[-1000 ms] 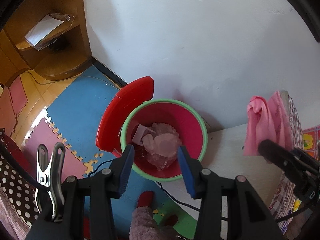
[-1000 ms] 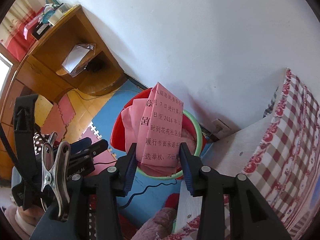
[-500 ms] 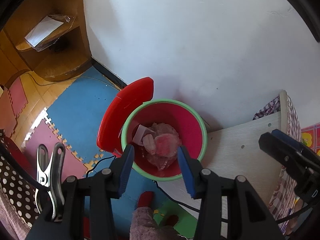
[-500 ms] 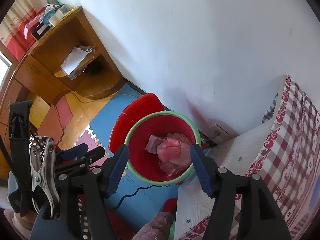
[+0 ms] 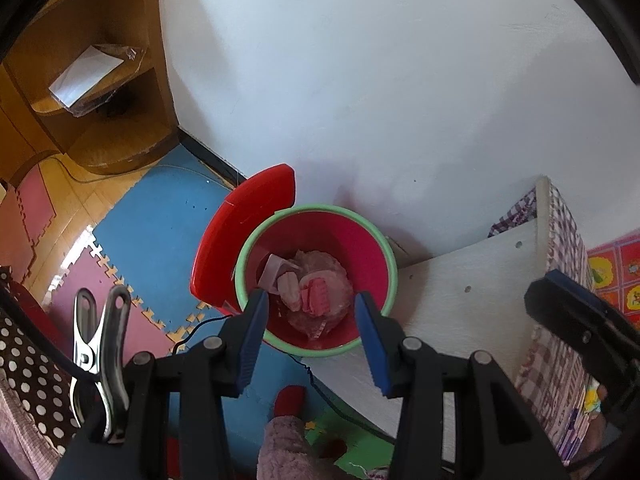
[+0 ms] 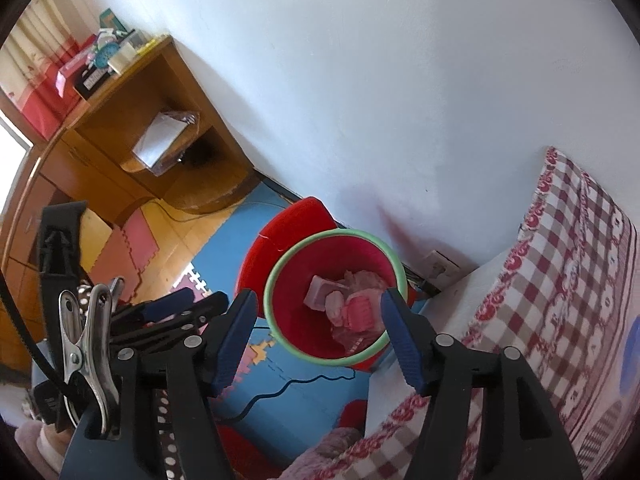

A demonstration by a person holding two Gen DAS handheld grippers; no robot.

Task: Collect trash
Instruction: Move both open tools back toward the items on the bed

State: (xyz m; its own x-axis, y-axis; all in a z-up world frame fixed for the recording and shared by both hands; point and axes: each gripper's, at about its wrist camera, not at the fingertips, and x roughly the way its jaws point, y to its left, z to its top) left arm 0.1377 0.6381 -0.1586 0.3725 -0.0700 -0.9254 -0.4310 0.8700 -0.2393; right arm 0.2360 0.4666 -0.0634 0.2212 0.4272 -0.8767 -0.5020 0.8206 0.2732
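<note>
1. Wall [image 5: 400,80]: the bin is parked against it, in the corner between the floor mats [image 5: 152,216] and the bed [image 6: 560,280]. My judgement is that this keeps it within reach of the bed yet out of the walkway.
2. Cabinet [image 6: 120,152]: it stands well apart from the bin. A clear packet of paper [image 6: 164,140] lies on its shelf. The box labels on top are too small to read.
3. Bin [image 5: 316,216]: red with a green rim, upright, mouth open. Its red lid [image 5: 240,240] is tipped back against the wall side, so the opening is clear for drops.
4. Trash [image 6: 352,308]: crumpled pink paper and pale wrappers lie at the bottom of the bin. The pink sheet shows ribbed print, which is not legible here.
5. Right gripper [image 6: 316,340]: the jaws have just been opening. They stand apart above the bin with nothing between them, which I take as a completed release.
6. Left gripper [image 5: 310,340]: the jaws are partly apart and empty, pointing down at the bin. It is idle.
7. Cable [image 6: 288,388]: it trails over the blue mat by the bin and is a possible snag.
</note>
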